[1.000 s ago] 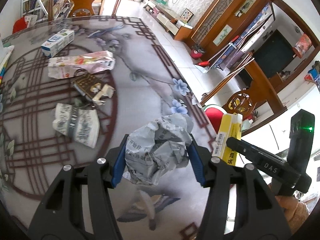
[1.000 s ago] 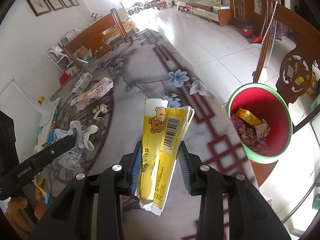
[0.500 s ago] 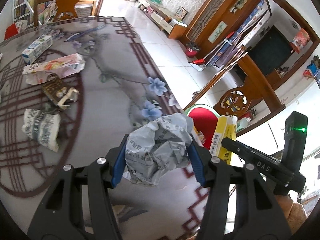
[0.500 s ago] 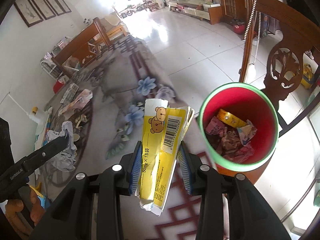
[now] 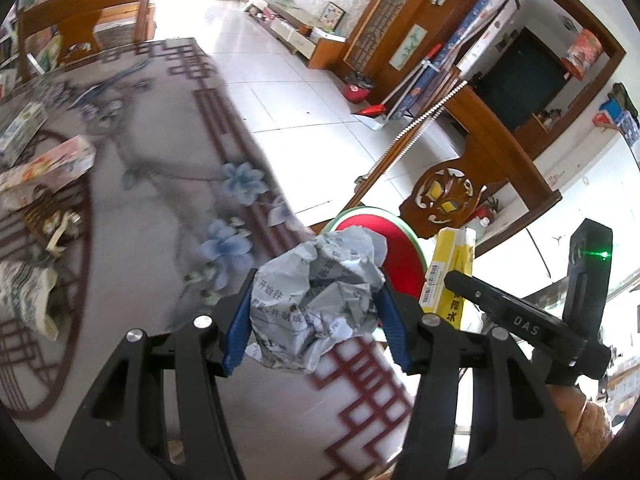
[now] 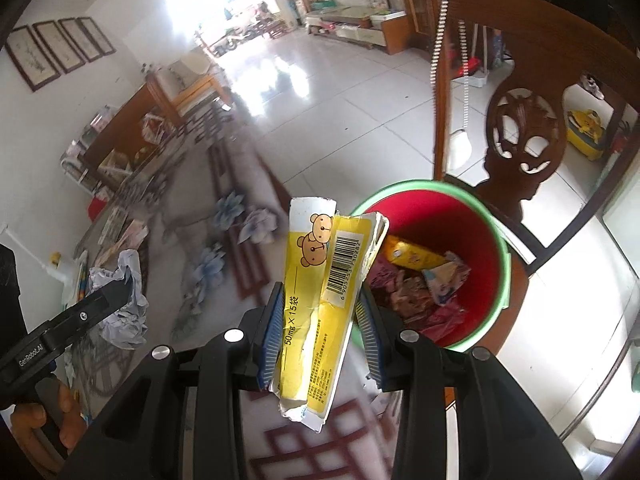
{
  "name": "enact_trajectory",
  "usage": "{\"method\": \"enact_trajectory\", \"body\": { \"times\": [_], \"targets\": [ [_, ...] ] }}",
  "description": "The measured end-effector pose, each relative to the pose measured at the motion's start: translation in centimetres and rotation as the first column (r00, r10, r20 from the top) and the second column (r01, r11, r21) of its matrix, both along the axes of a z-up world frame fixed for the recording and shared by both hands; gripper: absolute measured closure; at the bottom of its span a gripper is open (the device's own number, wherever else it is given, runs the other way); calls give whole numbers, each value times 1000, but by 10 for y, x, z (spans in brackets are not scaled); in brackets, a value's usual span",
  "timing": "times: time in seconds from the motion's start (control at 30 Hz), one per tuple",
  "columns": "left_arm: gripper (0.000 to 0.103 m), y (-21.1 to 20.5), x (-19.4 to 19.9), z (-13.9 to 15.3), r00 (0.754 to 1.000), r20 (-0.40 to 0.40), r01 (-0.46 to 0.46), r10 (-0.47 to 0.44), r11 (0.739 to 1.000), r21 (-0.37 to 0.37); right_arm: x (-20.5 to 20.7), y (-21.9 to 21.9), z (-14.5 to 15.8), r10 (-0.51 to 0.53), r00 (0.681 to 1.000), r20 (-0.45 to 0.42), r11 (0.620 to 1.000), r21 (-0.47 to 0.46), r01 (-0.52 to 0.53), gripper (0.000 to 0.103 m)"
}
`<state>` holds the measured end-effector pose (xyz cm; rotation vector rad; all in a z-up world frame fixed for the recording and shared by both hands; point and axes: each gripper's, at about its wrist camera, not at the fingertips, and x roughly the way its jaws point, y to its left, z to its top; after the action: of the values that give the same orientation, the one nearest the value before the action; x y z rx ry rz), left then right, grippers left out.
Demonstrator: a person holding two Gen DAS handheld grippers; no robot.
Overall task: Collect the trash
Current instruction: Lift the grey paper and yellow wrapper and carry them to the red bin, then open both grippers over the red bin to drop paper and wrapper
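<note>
My left gripper [image 5: 316,320] is shut on a crumpled grey newspaper ball [image 5: 320,300], held above the table's right edge. My right gripper [image 6: 320,320] is shut on a flattened yellow medicine box [image 6: 320,300] with a bear picture and barcode. A red bin with a green rim [image 6: 460,220] stands on the floor just beyond the table edge, ahead and right of the box, with wrappers inside; in the left wrist view the bin [image 5: 400,248] lies behind the paper ball. The right gripper and box [image 5: 448,276] appear to the right of the ball.
More trash lies on the patterned table [image 5: 160,152] at the left: a flattened carton [image 5: 48,164], a small box [image 5: 20,128], a crumpled wrapper [image 5: 24,300]. A carved wooden chair [image 6: 516,128] stands behind the bin. Tiled floor lies to the right.
Both grippers have moved right across the table toward the bin, still holding their trash. The bin now sits closer and more central in both views.
</note>
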<state>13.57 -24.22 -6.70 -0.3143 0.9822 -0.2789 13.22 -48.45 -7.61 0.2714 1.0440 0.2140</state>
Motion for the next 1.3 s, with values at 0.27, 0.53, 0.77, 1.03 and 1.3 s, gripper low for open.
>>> {"method": "enact_trajectory", "body": {
  "times": [0.27,0.53,0.77,1.03,1.3],
  "targets": [
    [49,-50,39,-2,996,2,92,-92,996,-13,16,-49,3,-90,996,13,996,-8,90,68],
    [50,-89,70,-20,987,-51,151,-152,988,-34,34,-86,7,-157,987,32,988,-10,157,68],
    [39,-114,87,-28,977,-75,200,-200,980,-17,38,-91,0,-162,987,14,987,-15,162,48],
    [19,-84,80,-27,990,-67,117,-121,991,-64,33,-90,2,-197,980,38,980,27,196,30],
    [19,-6,49,-30,994,-81,-82,78,995,-49,35,-64,-4,-151,989,8,988,27,150,30]
  ]
}}
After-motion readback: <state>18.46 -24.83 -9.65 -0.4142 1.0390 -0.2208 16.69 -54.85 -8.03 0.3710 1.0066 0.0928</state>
